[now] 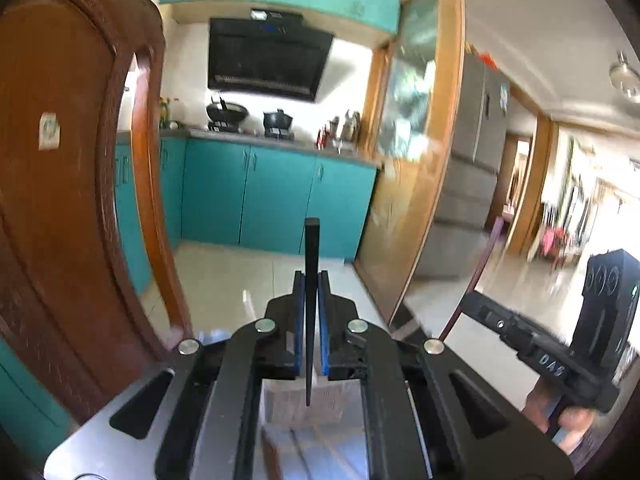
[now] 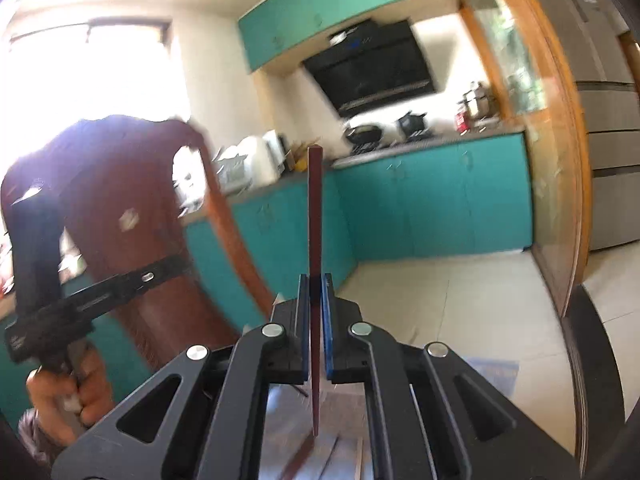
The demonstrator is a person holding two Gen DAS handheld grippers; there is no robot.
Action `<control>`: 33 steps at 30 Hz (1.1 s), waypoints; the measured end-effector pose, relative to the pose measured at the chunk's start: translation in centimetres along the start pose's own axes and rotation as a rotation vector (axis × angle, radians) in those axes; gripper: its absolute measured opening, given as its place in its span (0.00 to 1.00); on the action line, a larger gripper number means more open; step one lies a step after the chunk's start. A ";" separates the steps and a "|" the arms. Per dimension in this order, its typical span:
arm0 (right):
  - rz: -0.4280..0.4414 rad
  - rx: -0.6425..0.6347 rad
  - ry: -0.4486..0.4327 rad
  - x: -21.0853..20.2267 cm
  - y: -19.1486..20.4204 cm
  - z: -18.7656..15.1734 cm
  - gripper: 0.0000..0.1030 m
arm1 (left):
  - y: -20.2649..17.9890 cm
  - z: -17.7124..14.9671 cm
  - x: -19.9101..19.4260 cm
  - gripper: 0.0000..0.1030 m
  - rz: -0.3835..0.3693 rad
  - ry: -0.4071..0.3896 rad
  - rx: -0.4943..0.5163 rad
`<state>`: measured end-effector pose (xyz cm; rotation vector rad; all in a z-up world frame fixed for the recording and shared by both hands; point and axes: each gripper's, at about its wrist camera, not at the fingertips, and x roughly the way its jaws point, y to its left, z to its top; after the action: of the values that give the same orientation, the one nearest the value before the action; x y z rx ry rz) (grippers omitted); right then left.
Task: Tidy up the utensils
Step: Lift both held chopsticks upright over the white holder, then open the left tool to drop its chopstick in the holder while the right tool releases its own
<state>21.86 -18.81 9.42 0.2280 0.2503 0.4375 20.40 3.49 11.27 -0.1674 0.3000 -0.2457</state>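
Observation:
In the left wrist view my left gripper (image 1: 311, 280) is shut on a black chopstick (image 1: 311, 248), which stands upright between the blue pads with its thin end down. My right gripper (image 2: 316, 280) is shut on a reddish-brown chopstick (image 2: 315, 208), also upright. The right gripper's body (image 1: 600, 320) shows at the right edge of the left view with its reddish chopstick (image 1: 482, 268) slanting up. A hand (image 2: 60, 392) holds the left gripper's body (image 2: 60, 300) at the left of the right view. Blurred sticks (image 2: 298, 460) lie far below the jaws.
A carved wooden chair back (image 1: 60, 160) stands close on the left, also seen as the dark chair back (image 2: 132, 200). Beyond are teal cabinets (image 1: 260, 192), a stove with pots (image 1: 248, 120), a glass sliding door (image 1: 412, 140), a grey fridge (image 1: 476, 140) and pale floor tiles (image 2: 460, 300).

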 end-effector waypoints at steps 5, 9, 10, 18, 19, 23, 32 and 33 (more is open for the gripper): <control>-0.095 0.028 -0.022 3.8 -1.5 -0.8 0.06 | 1.7 1.1 2.8 0.07 0.065 -0.061 -0.038; -0.105 0.018 0.005 5.9 -2.1 -2.6 0.06 | 2.0 -0.4 5.9 0.07 0.096 -0.002 -0.031; -0.100 0.023 0.005 6.1 -2.3 -2.9 0.06 | 2.1 -0.8 6.6 0.07 0.110 0.013 -0.022; -0.062 0.105 -0.115 4.2 -2.8 -0.9 0.06 | 2.6 -2.9 9.5 0.07 0.153 0.113 -0.010; -0.063 0.105 -0.132 4.0 -2.8 -0.8 0.06 | 2.6 -3.1 9.7 0.07 0.150 0.124 -0.007; -0.120 0.043 -0.172 4.5 -2.7 -1.2 0.06 | 2.3 -4.0 10.5 0.07 0.150 0.156 0.012; -0.121 -0.039 -0.034 7.5 -1.8 -4.4 0.06 | 2.7 -4.7 9.4 0.07 0.147 0.127 0.040; -0.121 -0.046 -0.028 7.5 -1.7 -4.6 0.06 | 2.7 -4.7 8.9 0.07 0.128 0.113 0.039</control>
<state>27.79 -16.22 3.20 0.1732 0.2250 0.3196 27.78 3.08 3.92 -0.0951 0.4163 -0.1338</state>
